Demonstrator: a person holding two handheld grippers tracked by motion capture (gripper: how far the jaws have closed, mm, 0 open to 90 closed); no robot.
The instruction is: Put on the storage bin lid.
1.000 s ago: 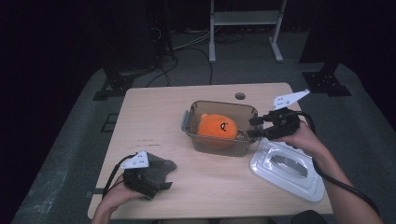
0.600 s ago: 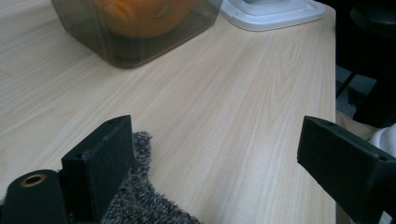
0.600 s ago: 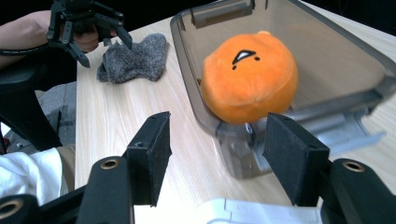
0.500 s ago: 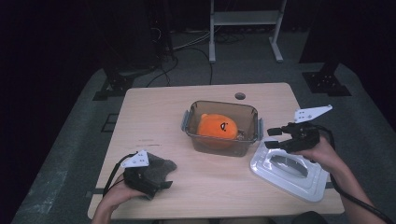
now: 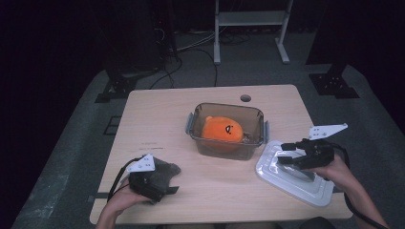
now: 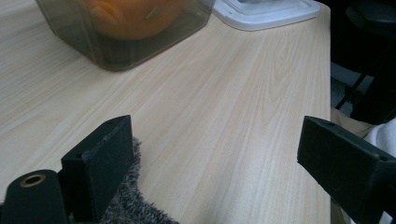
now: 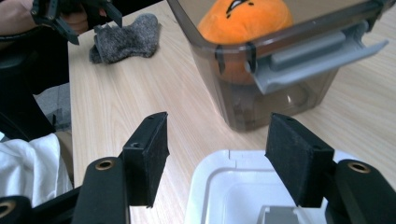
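1. Tabletop (image 5: 157, 119), a rectangular slab of pale wood-grain laminate with one small round hole near its far edge, is bearing every item listed below.

2. Container (image 5: 198, 125), a clear smoky-brown rectangular plastic box with grey latch flaps on its short ends, is standing open near the table's centre; in the right gripper view (image 7: 280, 51) one flap is hanging outward.

3. Lid (image 5: 282, 183), a white rounded-rectangular plastic cover, is lying flat at the table's near right corner, just beside the container but apart from it; in the right gripper view (image 7: 219, 196) its edge is showing below and between the jaws.

4. Toy (image 5: 222, 133), an orange rounded plush with a small black face mark, is sitting inside the container.

5. Right gripper (image 5: 285, 153), a black two-jaw tool carrying a grey three-cornered plate, is hovering over the lid's far end with its jaws spread; they have just been opening, and nothing is being pinched between them (image 7: 217, 154).

6. Left gripper (image 5: 171, 180), a matching black tool, is resting at the table's near left edge with its jaws standing wide apart (image 6: 210, 158), gripping nothing.

7. Cloth (image 5: 167, 171), a small dark-grey fuzzy piece of fabric, is lying under and beside the left gripper, touching one jaw.
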